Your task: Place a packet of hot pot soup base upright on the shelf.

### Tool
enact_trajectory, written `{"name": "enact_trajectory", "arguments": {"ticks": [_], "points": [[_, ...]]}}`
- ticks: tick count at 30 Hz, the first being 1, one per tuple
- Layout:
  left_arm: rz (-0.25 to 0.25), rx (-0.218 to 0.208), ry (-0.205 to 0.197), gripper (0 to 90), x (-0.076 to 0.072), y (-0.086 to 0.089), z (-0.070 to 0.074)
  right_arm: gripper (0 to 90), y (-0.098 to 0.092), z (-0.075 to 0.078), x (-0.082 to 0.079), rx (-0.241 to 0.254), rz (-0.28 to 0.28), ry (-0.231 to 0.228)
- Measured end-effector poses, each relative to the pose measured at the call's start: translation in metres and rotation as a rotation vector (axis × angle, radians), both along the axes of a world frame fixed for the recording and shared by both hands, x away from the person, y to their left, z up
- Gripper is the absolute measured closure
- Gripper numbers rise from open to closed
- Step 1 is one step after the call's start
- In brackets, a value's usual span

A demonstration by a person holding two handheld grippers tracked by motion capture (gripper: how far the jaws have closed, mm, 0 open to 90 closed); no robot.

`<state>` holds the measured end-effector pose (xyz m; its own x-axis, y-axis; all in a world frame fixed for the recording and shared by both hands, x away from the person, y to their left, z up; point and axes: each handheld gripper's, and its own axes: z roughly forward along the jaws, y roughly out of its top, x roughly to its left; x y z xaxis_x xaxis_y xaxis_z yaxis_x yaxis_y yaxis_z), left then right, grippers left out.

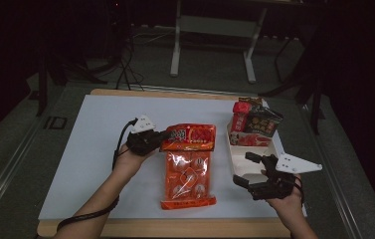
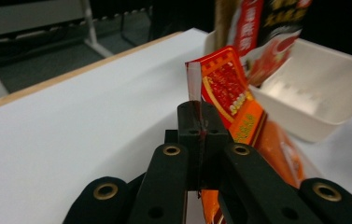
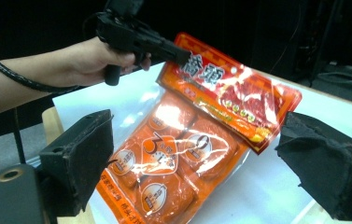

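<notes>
- Table (image 1: pixel 100 149): one white board; it carries all the work within reach of both hands.
- Tray (image 1: pixel 239 162): one white tub at the right edge; two dark-red packs (image 1: pixel 254 124) stand in its far end, seemingly sorted there; its near end is bare.
- Bag (image 1: pixel 187 172): one orange bag, mid-table; its top end is lifted and its lower end lies flat, probably to carry it trayward.
- Left gripper (image 1: pixel 159 138): clamped on the bag's top corner.
- Right gripper (image 1: pixel 248 169): jaws wide, nothing between them; it waits over the tray's near end.
</notes>
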<state>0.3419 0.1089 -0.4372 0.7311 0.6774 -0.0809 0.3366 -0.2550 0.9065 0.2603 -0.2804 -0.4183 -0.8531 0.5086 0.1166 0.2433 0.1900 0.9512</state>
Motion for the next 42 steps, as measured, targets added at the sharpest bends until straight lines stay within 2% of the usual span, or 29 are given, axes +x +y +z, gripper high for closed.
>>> {"name": "enact_trajectory", "arguments": {"ticks": [2,8,9,10,12,13,15,16,18,19,21,25,27,30,31,39,42], "points": [[-0.018,0.0,-0.023,90.0,-0.004,0.0,0.003,13.0,-0.001,0.0,0.001,0.002,-0.01,0.007],[-0.08,-0.038,-0.062,90.0,-0.016,-0.001,0.012,13.8,0.0,0.002,0.002,-0.01,-0.021,0.0],[-0.09,-0.04,-0.08,90.0,-0.018,-0.001,0.013,13.9,0.001,0.002,0.002,-0.012,-0.021,-0.002],[-0.111,-0.052,-0.085,90.0,-0.02,-0.001,0.015,13.8,0.001,0.002,0.003,-0.013,-0.027,-0.007],[-0.111,-0.052,-0.085,90.0,-0.02,-0.001,0.015,13.8,0.002,0.002,0.003,-0.012,-0.026,-0.007],[-0.156,-0.061,-0.105,90.0,-0.025,0.0,0.019,13.9,0.003,0.003,0.003,-0.012,-0.023,-0.012],[-0.161,-0.059,-0.116,90.0,-0.027,0.0,0.02,13.9,0.004,0.004,0.003,-0.011,-0.021,-0.013],[-0.18,-0.062,-0.139,90.0,-0.031,0.0,0.022,13.9,0.005,0.005,0.004,-0.013,-0.023,-0.023],[-0.18,-0.062,-0.139,90.0,-0.031,0.0,0.022,13.9,0.006,0.006,0.005,-0.013,-0.025,-0.024],[-0.187,-0.07,-0.155,90.0,-0.037,-0.002,0.026,13.9,0.007,0.008,0.008,-0.013,-0.026,-0.022],[-0.186,-0.057,-0.166,90.0,-0.041,-0.006,0.029,13.9,0.007,0.01,0.012,-0.009,-0.035,-0.022],[-0.192,-0.059,-0.174,90.0,-0.046,-0.012,0.035,14.2,0.007,0.009,0.018,-0.003,-0.051,-0.015],[-0.196,-0.051,-0.189,90.0,-0.049,-0.014,0.037,14.2,0.007,0.008,0.019,-0.014,-0.063,-0.017],[-0.204,-0.056,-0.186,90.0,-0.05,-0.015,0.038,14.2,0.006,0.007,0.019,-0.01,-0.07,-0.011],[-0.201,-0.044,-0.209,90.0,-0.054,-0.019,0.04,14.2,0.004,0.005,0.021,-0.007,-0.073,-0.003],[-0.23,-0.072,-0.253,90.0,-0.065,-0.028,0.051,14.2,-0.001,-0.001,0.023,-0.01,-0.069,0.019],[-0.237,-0.083,-0.254,90.0,-0.065,-0.028,0.053,14.2,-0.001,-0.001,0.023,-0.009,-0.06,0.019]]}}
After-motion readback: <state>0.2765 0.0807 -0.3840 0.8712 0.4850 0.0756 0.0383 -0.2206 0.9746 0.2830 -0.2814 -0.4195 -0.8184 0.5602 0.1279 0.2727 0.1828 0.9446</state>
